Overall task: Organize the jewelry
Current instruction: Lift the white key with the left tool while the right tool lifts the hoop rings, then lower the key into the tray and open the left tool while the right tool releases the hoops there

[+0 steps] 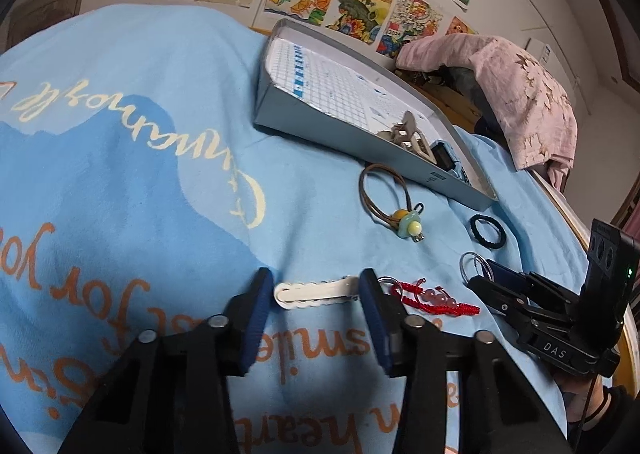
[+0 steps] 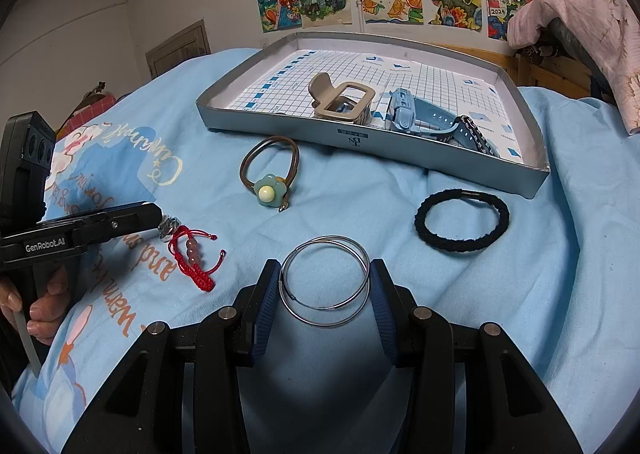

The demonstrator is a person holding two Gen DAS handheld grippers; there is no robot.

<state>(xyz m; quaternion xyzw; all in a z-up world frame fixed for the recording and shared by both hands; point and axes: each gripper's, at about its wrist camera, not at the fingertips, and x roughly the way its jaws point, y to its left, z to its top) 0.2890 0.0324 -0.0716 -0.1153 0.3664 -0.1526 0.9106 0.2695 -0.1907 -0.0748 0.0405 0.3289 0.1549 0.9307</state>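
Observation:
In the left wrist view my left gripper rests low on the blue blanket. A white hair clip lies lengthwise between its blue pads, both ends against them. A red braided bracelet lies just right of it. In the right wrist view my right gripper holds two thin silver hoops, which touch both pads. A brown hair tie with a flower charm and a black hair tie lie loose ahead. The grey tray holds a beige claw clip and a blue watch.
The blanket covers a bed. A pink cloth hangs over furniture at the far right. A person's hand grips the left tool's handle at the left edge. Drawings cover the wall behind the tray.

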